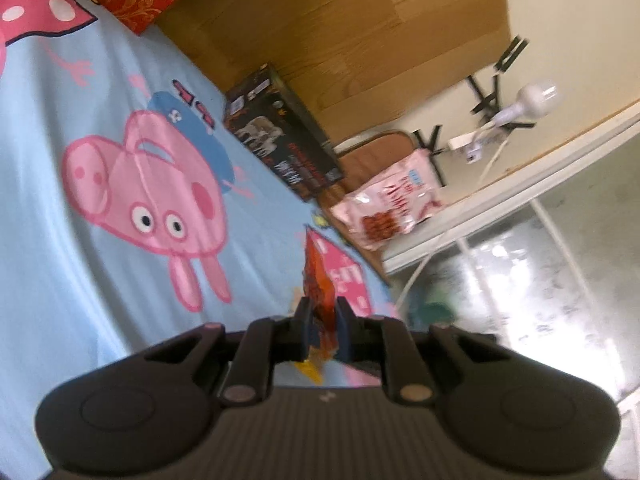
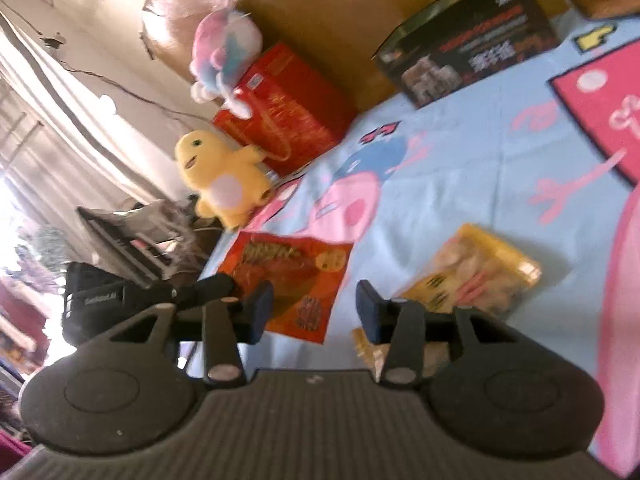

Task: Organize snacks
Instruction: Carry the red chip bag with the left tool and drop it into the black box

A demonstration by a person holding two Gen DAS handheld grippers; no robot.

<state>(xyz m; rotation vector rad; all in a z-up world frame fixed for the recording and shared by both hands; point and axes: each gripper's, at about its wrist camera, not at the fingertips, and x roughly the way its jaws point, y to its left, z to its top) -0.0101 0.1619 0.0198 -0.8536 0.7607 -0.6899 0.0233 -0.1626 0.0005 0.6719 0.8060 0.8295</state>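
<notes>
My left gripper (image 1: pixel 323 322) is shut on an orange-red snack packet (image 1: pixel 317 280), held edge-on above the blue cartoon bedsheet (image 1: pixel 80 280). A pink snack bag (image 1: pixel 390 200) lies on a brown cushion beyond the bed's edge. A black snack box (image 1: pixel 280 132) stands at the bed's far edge and also shows in the right wrist view (image 2: pixel 468 36). My right gripper (image 2: pixel 314 308) is open and empty above the sheet (image 2: pixel 460 160), between a flat red snack packet (image 2: pixel 292 280) on its left and a yellow snack packet (image 2: pixel 472 276) on its right.
A red patterned box (image 2: pixel 280 108) stands at the bed's edge with a yellow plush toy (image 2: pixel 222 180) and a pink-blue plush (image 2: pixel 224 52) by it. The wooden headboard (image 1: pixel 340 32) runs behind. A white cable and lamp (image 1: pixel 532 100) are near the wall.
</notes>
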